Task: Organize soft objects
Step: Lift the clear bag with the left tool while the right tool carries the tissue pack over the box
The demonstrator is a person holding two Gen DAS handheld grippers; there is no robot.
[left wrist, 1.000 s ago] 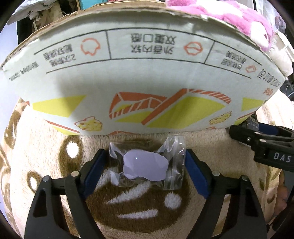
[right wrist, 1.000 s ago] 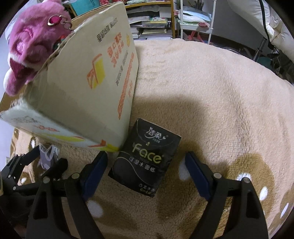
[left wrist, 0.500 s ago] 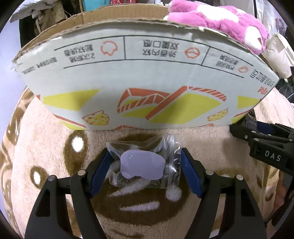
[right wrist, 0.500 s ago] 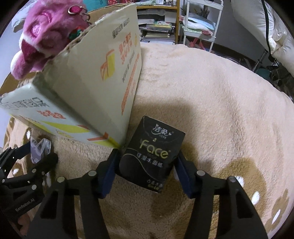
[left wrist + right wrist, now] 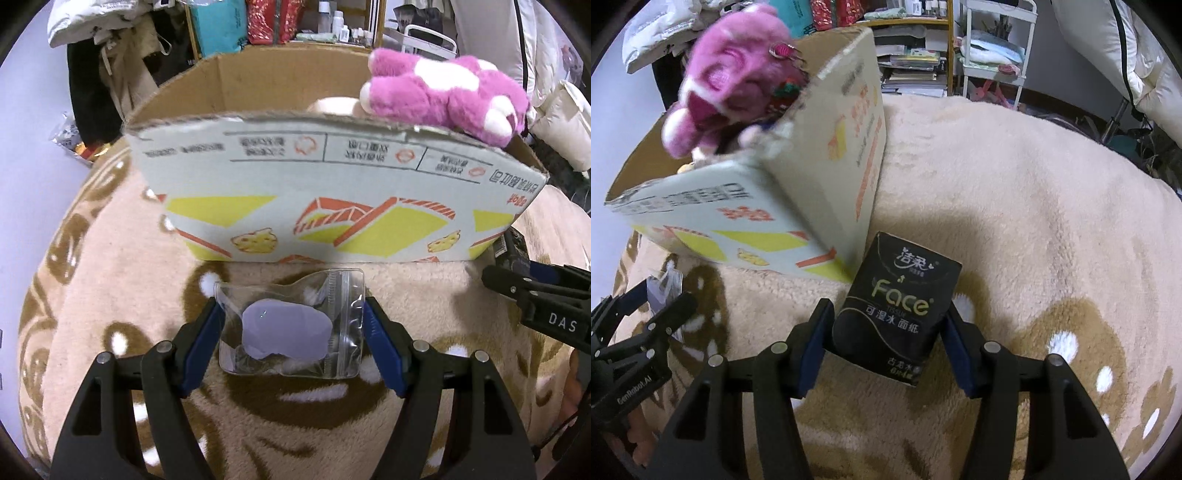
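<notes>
Left gripper (image 5: 291, 328) newly clamped on zip bag (image 5: 290, 325), right gripper (image 5: 884, 332), jaws just closing, on tissue pack (image 5: 897, 314); both lifted, ready for cardboard box (image 5: 332, 199)

Cardboard box (image 5: 332, 192) stands on the blanket (image 5: 1015, 192); plush toy (image 5: 443, 99) lies on its rim; plastic bag (image 5: 291, 325) before it; tissue pack (image 5: 897, 310) at its corner.

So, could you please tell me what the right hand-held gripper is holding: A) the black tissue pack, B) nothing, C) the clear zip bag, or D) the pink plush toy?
A: the right hand-held gripper has its blue pads pressed on both sides of the black tissue pack, beside the cardboard box.
</notes>
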